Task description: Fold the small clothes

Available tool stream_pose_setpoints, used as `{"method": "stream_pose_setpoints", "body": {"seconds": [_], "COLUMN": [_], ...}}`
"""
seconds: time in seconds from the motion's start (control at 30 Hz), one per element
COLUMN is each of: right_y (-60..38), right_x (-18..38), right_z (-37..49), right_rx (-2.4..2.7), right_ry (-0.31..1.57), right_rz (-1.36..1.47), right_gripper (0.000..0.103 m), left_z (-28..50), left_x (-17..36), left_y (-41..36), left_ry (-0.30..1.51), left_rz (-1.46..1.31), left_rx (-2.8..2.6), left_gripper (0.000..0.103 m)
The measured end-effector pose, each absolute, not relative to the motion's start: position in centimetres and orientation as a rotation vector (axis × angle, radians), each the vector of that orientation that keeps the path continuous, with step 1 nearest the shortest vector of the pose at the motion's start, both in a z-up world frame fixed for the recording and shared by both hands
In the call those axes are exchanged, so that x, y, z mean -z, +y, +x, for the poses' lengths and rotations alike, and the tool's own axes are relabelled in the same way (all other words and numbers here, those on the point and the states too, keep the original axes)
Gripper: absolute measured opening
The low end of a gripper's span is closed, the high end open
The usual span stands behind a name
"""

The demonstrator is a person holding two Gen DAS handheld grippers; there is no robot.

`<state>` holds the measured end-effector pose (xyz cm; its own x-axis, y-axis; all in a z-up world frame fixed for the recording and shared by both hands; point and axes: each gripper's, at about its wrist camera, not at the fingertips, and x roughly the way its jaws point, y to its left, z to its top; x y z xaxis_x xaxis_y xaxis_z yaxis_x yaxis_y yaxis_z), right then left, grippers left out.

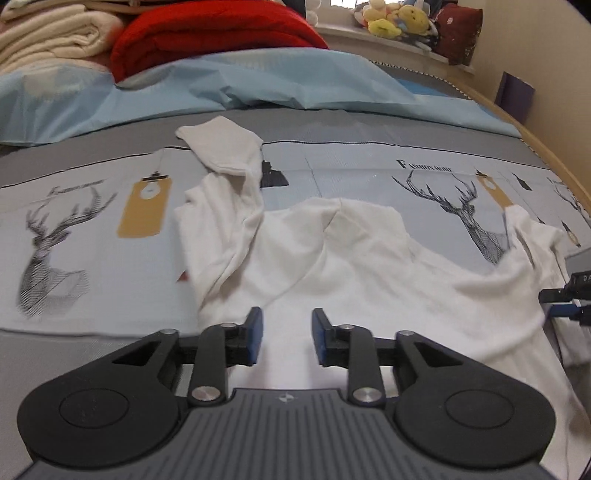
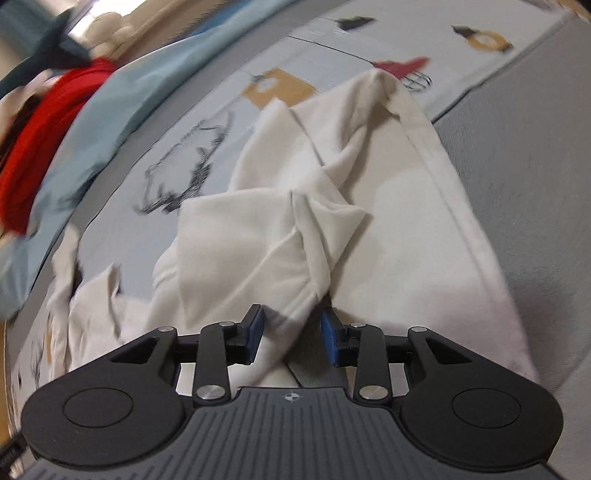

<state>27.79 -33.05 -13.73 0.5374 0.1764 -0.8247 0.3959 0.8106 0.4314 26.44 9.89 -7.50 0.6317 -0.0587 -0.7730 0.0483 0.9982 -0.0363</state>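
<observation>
A small white long-sleeved shirt [image 1: 351,273] lies spread on the deer-print bedsheet [image 1: 92,240], one sleeve [image 1: 225,151] bent up at the far left. My left gripper [image 1: 287,341] is open just above the shirt's near part, nothing between its blue pads. My right gripper [image 2: 291,338] is open, and a bunched fold of the same shirt [image 2: 266,240] lies between its pads without being clamped. The shirt's hem [image 2: 454,206] runs along the right. The right gripper's tip also shows at the right edge of the left wrist view [image 1: 565,302], beside the shirt.
A light blue sheet [image 1: 258,85] is rumpled behind the shirt. A red blanket [image 1: 207,33] and cream towels [image 1: 48,33] are stacked at the back left. Plush toys [image 1: 399,18] sit on a sill at the back right. The bed's wooden edge [image 1: 546,147] curves at the right.
</observation>
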Motion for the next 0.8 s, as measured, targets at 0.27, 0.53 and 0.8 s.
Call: {"method": "stream_pose_setpoints", "body": {"seconds": [0.27, 0.53, 0.8], "right_y": [-30.2, -27.9, -27.8], "right_x": [10.9, 6.4, 7.1], "right_z": [29.8, 31.8, 37.2], "right_rx": [0.221, 0.135, 0.052], "right_ry": [0.856, 0.579, 0.626], "right_rz": [0.526, 0.419, 0.431], "right_gripper": [0.013, 0.012, 0.029], "left_z": [33.9, 37.8, 37.4], "left_x": [11.6, 13.9, 10.0], "left_y": [8.2, 8.7, 17.2], "left_ry": [0.878, 0.887, 0.725], "left_rz": [-0.002, 0.072, -0.133], "left_rx": [0.06, 0.081, -0.25], "left_gripper": [0.062, 0.004, 0.005]}}
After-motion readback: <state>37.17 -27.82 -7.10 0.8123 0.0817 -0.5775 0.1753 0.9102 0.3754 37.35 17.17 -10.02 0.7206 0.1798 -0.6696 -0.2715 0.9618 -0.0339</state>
